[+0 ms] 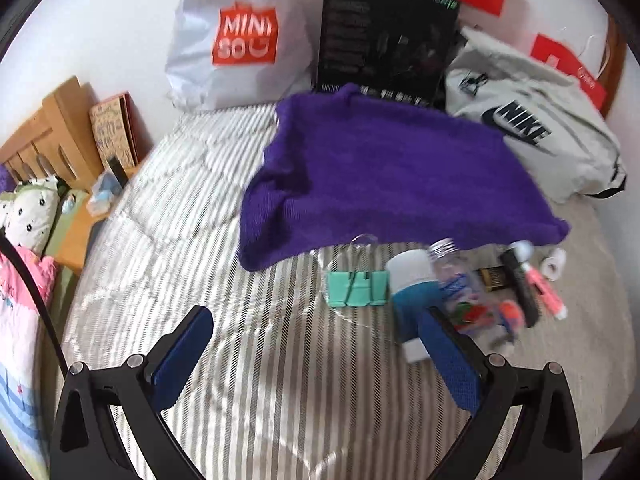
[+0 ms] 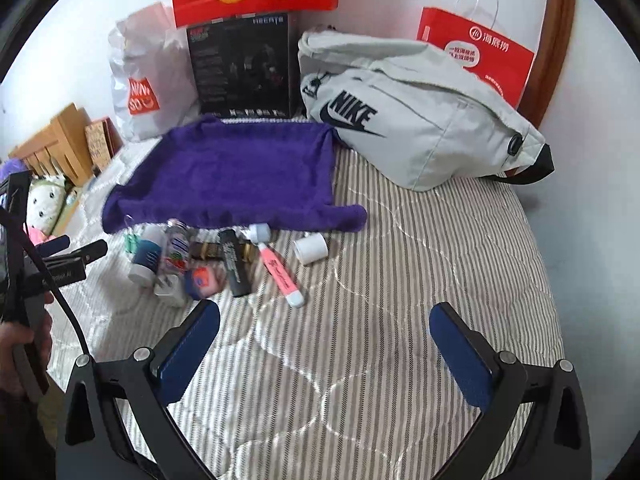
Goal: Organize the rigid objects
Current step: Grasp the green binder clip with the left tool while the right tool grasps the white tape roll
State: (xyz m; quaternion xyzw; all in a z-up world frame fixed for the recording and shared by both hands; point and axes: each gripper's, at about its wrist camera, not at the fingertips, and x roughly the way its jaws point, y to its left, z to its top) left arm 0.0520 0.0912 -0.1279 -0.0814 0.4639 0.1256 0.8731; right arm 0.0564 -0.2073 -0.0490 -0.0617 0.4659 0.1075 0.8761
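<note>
my left gripper (image 1: 316, 336) and right gripper (image 2: 324, 332) hang spread wide over the bed (image 2: 380, 280); the blurred clutter by the purple cloth (image 2: 240, 172) may include a bottle (image 1: 460, 280).

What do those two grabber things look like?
Each gripper is a black frame shaped like a wide V, with silver round bolts at the joints. The left gripper and right gripper both have jaws lined with flat dark blue pads. A black cable runs from the left one, whose side carries small white lettering.
</note>
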